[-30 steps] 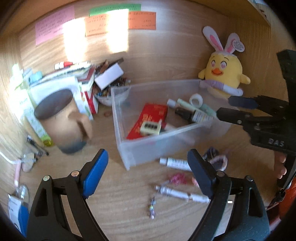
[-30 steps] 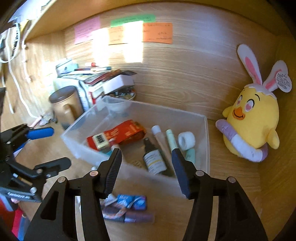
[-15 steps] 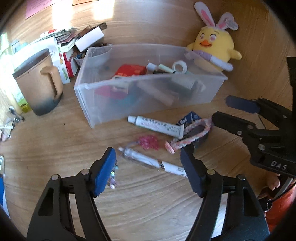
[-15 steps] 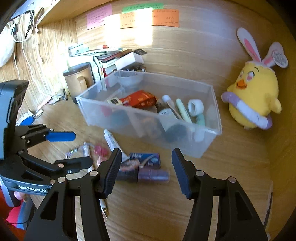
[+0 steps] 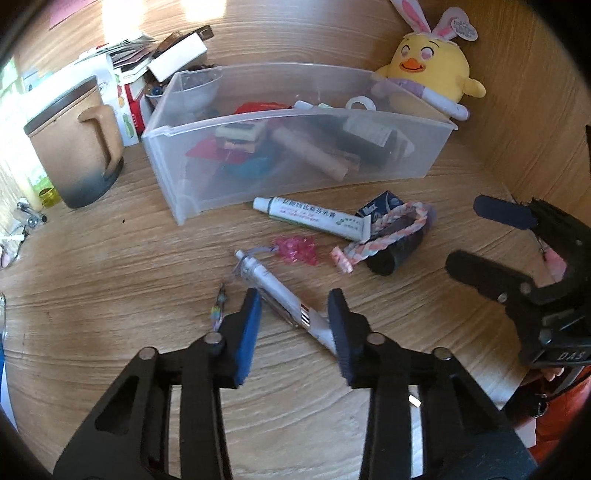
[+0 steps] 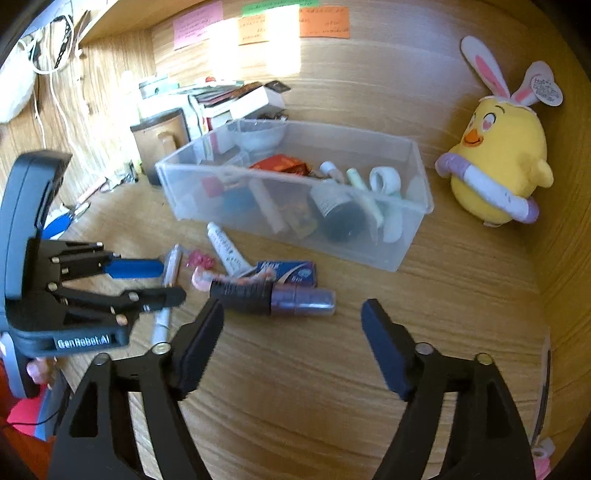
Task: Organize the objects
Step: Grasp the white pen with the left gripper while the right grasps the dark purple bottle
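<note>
A clear plastic bin (image 5: 436,151) (image 6: 402,247) holds several small items. On the desk in front of it lie a white tube (image 5: 314,216) (image 6: 225,249), a white pen (image 5: 280,293) (image 6: 164,317), a pink bead cluster (image 5: 295,249), a braided pink band (image 5: 384,236), a blue box (image 6: 291,271) and a dark purple cylinder (image 6: 273,297). My left gripper (image 5: 293,314) is open, its fingers straddling the pen low over the desk. My right gripper (image 6: 291,328) is open and empty, just short of the purple cylinder.
A brown mug (image 5: 75,147) stands left of the bin. Books and boxes (image 5: 147,70) are stacked behind it. A yellow chick plush (image 5: 432,66) (image 6: 498,155) sits at the right by the wooden side wall. Sticky notes (image 6: 258,24) hang on the back wall.
My left gripper has come down and forward until its fingers straddle the white pen. My right gripper has dropped toward the purple cylinder and opened wider.
</note>
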`<control>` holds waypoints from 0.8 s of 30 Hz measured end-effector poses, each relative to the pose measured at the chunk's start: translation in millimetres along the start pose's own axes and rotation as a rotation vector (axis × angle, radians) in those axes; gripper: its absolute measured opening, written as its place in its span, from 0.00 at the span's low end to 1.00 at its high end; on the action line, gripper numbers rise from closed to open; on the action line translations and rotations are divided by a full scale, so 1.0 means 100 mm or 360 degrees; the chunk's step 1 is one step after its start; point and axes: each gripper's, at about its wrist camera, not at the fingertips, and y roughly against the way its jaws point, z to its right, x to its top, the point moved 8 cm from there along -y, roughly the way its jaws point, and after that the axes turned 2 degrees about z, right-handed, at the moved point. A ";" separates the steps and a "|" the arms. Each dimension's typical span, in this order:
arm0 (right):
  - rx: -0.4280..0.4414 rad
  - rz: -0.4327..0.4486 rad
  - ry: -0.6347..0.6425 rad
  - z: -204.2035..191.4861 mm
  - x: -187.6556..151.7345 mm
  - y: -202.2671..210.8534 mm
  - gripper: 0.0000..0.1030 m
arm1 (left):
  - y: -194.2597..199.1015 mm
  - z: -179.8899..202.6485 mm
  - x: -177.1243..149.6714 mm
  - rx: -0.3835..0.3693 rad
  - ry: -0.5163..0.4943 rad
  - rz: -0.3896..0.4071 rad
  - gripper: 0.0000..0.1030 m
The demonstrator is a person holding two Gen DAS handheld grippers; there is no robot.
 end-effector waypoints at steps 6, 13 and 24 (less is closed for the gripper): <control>0.0018 -0.0075 0.0016 -0.15 -0.03 -0.14 0.82 | 0.11 -0.09 -0.11 -0.0015 -0.0005 0.0011 0.22; -0.0002 -0.0166 0.0010 -0.17 -0.03 -0.36 0.85 | 0.22 -0.23 -0.24 0.0024 -0.0058 0.0030 0.12; 0.0006 -0.0228 -0.0127 -0.07 -0.01 -0.49 0.85 | 0.16 -0.27 -0.15 0.0022 -0.0139 0.0027 0.12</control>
